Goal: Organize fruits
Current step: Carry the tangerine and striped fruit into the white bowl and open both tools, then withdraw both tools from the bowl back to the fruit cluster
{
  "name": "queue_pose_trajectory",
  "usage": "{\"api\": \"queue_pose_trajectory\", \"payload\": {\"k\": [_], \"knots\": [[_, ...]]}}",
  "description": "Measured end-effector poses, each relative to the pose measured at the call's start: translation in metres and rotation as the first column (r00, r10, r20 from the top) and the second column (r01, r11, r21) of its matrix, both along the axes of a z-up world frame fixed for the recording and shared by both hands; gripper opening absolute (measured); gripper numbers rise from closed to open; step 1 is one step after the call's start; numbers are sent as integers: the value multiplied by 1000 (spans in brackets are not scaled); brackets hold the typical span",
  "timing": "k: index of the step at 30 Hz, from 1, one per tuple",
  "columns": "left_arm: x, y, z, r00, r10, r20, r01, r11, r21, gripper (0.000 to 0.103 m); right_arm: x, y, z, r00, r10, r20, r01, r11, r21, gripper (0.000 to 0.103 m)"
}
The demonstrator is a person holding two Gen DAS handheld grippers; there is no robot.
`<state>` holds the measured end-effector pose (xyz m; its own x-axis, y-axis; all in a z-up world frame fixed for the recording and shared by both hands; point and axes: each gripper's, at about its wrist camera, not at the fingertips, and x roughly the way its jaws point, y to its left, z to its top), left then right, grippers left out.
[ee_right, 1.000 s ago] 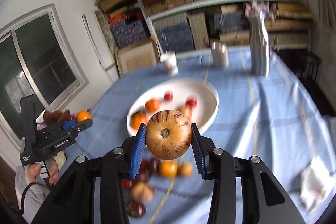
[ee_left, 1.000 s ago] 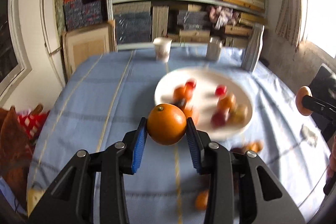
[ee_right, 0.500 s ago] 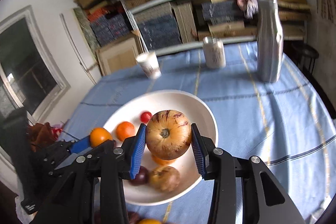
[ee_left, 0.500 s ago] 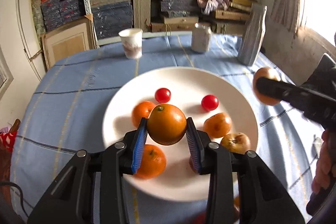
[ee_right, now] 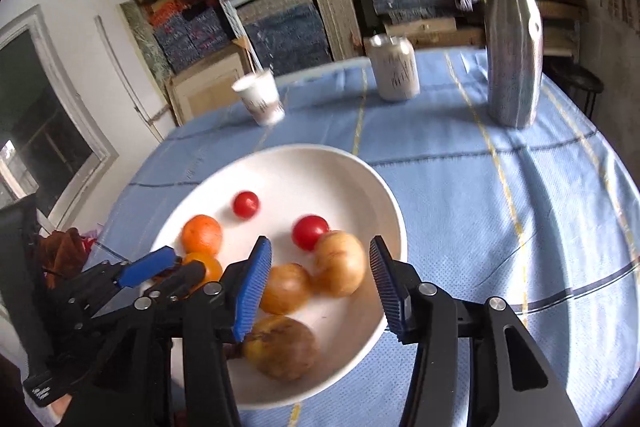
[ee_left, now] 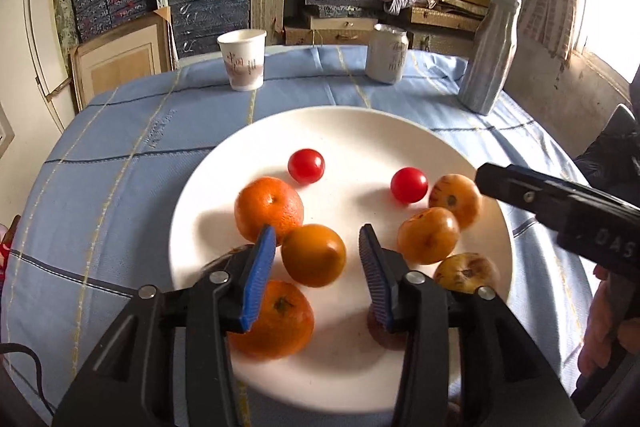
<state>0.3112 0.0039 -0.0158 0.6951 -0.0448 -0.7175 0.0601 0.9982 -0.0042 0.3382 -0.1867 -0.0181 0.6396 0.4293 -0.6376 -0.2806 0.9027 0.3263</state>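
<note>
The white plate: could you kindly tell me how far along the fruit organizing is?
Done: the plate holds two cherry tomatoes, several oranges and yellowish fruits. In hand: the left gripper is opening around an orange, the right gripper around a yellowish fruit, both over the plate, neither gripped. Left: pulling back; whether fruit remains off the plate is not visible.

The left gripper (ee_left: 317,267) is opening over the white plate (ee_left: 352,379) in the middle of the frame. An orange (ee_left: 313,255) sits loose between its blue pads (ee_left: 258,279). Two red tomatoes (ee_left: 306,165) lie higher up.
</note>
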Motion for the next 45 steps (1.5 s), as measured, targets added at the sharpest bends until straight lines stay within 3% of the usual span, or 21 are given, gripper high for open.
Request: {"api": "queue_pose_trajectory", "payload": {"k": [2, 4, 7, 11, 15, 22, 27, 34, 42, 45], "knots": [[-12, 4, 13, 1000, 6, 25, -6, 1000, 9, 52, -14, -2, 15, 999, 12, 41, -12, 1000, 13, 54], [-30, 9, 26, 997, 28, 73, -30, 999, 31, 74, -37, -5, 32, 995, 20, 94, -23, 999, 30, 60], [-65, 20, 38, 989, 60, 137, -69, 996, 56, 80, -71, -10, 45, 988, 25, 154, -32, 998, 44, 71], [-114, 39, 30, 986, 99, 137, -106, 993, 44, 81, -114, -15, 34, 981, 14, 195, -24, 999, 45, 74], [-155, 47, 12, 986, 109, 124, -116, 992, 55, 82, -142, -19, 9, 987, 18, 161, -23, 999, 30, 74], [-195, 40, -9, 997, -1, 72, -1, 999, 36, 87, -159, -43, -7, 990, -39, 133, 34, 998, 44, 79], [-201, 20, -19, 995, -95, 43, 92, 993, 78, 88, -154, -45, -8, 993, -42, 111, 36, 998, 56, 79], [-195, 17, -28, 992, -122, -21, 123, 990, 72, 88, -156, -43, -8, 992, -39, 121, 33, 998, 50, 79], [-188, 24, -35, 992, -99, -74, 102, 994, 41, 90, -156, -42, -9, 993, -41, 114, 36, 998, 46, 79], [-189, 30, -32, 997, -55, -50, 58, 996, 61, 96, -156, -41, -9, 993, -41, 111, 36, 998, 43, 79]]}}
